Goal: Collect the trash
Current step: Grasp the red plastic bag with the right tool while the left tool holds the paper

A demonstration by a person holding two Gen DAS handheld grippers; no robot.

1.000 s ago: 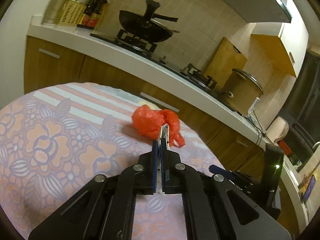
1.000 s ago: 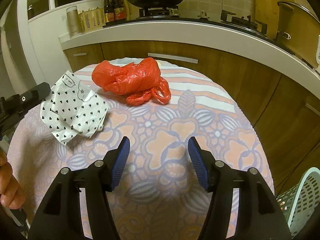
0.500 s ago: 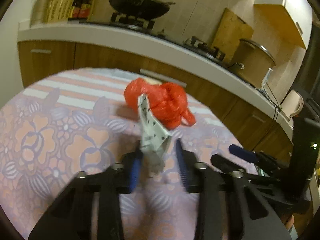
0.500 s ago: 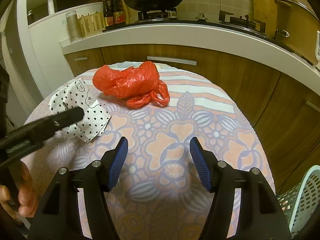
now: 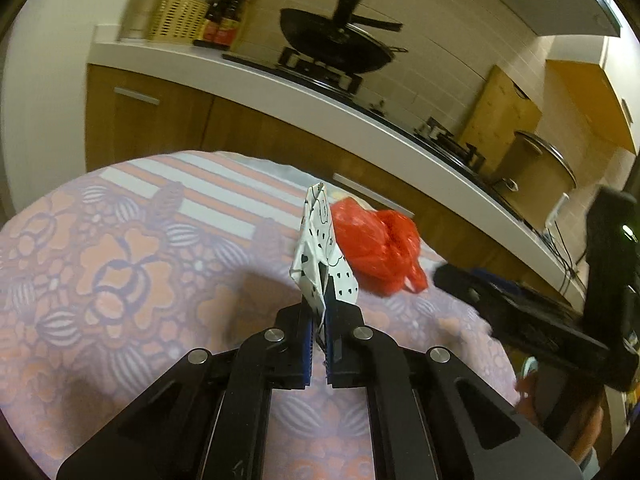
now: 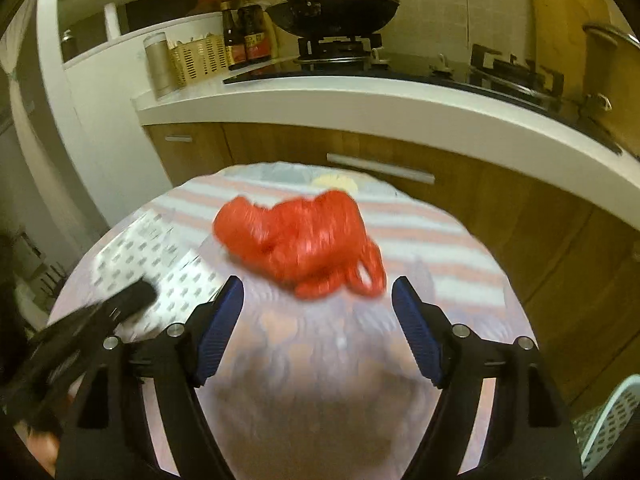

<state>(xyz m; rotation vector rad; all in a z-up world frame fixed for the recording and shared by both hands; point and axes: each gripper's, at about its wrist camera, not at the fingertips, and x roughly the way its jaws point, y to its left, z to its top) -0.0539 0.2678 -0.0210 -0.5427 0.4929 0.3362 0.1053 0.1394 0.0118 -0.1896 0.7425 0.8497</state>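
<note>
Right wrist only: white basket.

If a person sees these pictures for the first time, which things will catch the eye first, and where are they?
The bright red plastic bag stands out, lying crumpled toward the far side of the round table with the floral cloth. Next comes the white paper with black hearts, pinched upright in the shut left hand-held gripper, just in front of the bag. The right hand-held gripper hangs open before the bag with nothing between its fingers.
</note>
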